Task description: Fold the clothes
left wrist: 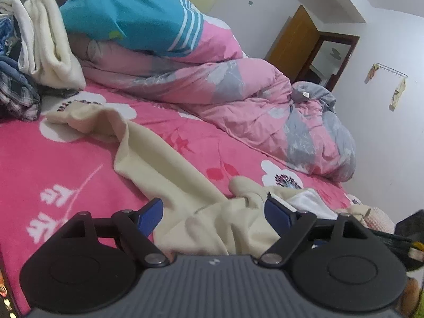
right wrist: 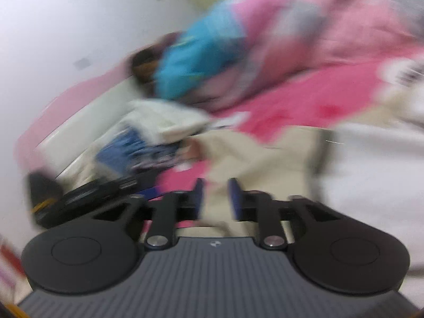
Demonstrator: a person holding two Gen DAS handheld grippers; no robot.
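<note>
- The cream garment (left wrist: pixel 169 175) lies crumpled across the pink sheet (left wrist: pixel 66 159), running from the upper left of the left wrist view down to the bottom centre, where it bunches.
- The left gripper (left wrist: pixel 213 208) is spread wide at the bottom of that view; the bunched cloth sits between its blue fingers (left wrist: pixel 151 214), and the pads do not press on it.
- The right wrist view is badly blurred. There the right gripper (right wrist: pixel 216 196) stands partly apart at bottom centre, with the cream cloth (right wrist: pixel 254 159) showing in the gap; no pinch is visible.
- White fabric (left wrist: pixel 310 201) lies just right of the left gripper.
- A pink and grey quilt (left wrist: pixel 238 90) is heaped along the upper middle, with a teal pillow (left wrist: pixel 127 18) on top.
- A stack of folded clothes (left wrist: pixel 47 39) sits at the upper left.
- A wooden door (left wrist: pixel 294 42) stands at the upper right.
</note>
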